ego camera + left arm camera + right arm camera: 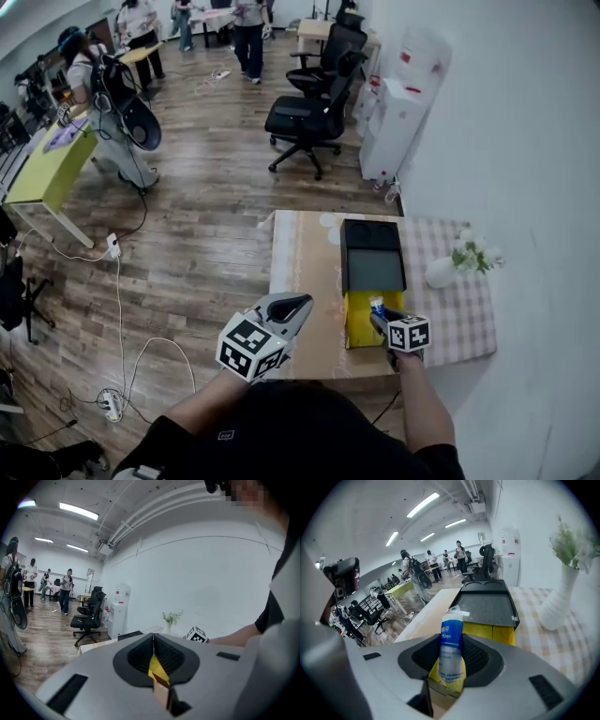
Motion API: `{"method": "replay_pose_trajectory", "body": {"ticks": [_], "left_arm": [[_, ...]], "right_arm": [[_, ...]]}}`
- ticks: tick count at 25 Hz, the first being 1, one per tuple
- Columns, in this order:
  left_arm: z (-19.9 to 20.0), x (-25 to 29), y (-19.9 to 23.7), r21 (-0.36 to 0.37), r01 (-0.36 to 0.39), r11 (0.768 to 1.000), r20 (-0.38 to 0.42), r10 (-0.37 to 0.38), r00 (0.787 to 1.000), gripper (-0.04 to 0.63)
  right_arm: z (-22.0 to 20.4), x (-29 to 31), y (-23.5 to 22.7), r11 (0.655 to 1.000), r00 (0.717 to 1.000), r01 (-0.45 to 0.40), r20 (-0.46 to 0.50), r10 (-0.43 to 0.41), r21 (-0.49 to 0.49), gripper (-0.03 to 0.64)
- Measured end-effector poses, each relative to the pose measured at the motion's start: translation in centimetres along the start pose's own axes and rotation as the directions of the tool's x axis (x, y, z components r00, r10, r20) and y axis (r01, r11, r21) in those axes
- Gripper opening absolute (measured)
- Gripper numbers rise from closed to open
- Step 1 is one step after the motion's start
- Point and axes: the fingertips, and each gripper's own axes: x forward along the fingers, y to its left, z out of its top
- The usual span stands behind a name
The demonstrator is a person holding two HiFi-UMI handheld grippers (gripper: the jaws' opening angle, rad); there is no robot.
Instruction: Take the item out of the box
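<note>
A yellow box (359,323) stands open on the table, its black lid (372,267) swung back behind it. A blue-and-white wrapped roll (451,644) stands upright between the pads of my right gripper (451,660), which is shut on it just above the box's near end (487,631). In the head view the roll (377,306) sticks up from the right gripper (379,317) over the box. My left gripper (302,303) hovers left of the box with its jaws shut and nothing in them. Its own view shows the yellow box (157,670) just below the closed jaws.
A white vase with flowers (441,272) stands on the checked cloth (459,309) right of the box, close to the wall. The table's tan part (300,272) lies left of the box. Office chairs (309,117) and people stand far off on the wooden floor.
</note>
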Motion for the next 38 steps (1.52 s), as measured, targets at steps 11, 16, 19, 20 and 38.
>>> {"method": "replay_pose_trajectory", "body": {"ticks": [11, 16, 19, 20, 38], "left_arm": [[2.6, 2.8, -1.1, 0.076, 0.098, 0.992, 0.007, -0.099, 0.995, 0.015], [3.6, 3.4, -0.9, 0.1, 0.105, 0.989, 0.017, -0.107, 0.994, 0.015], [4.1, 3.3, -0.7, 0.109, 0.098, 0.989, 0.027, -0.101, 0.994, 0.015], [4.3, 3.2, -0.7, 0.11, 0.096, 0.989, 0.03, -0.1, 0.995, 0.015], [6.8, 1.2, -1.3, 0.127, 0.041, 0.991, 0.1, -0.054, 0.994, 0.015]], "right_arm": [[8.3, -8.3, 3.5, 0.998, 0.954, -0.002, 0.299, 0.019, -0.055, 0.146], [11.2, -12.0, 5.6, 0.996, 0.906, -0.024, 0.42, 0.06, -0.092, 0.144], [12.7, -14.3, 7.2, 0.992, 0.871, -0.046, 0.483, 0.095, -0.114, 0.144], [13.2, -15.2, 7.8, 0.991, 0.855, -0.056, 0.506, 0.109, -0.119, 0.144], [16.1, -26.3, 13.1, 0.976, 0.561, -0.087, 0.8, 0.212, -0.197, 0.14]]}}
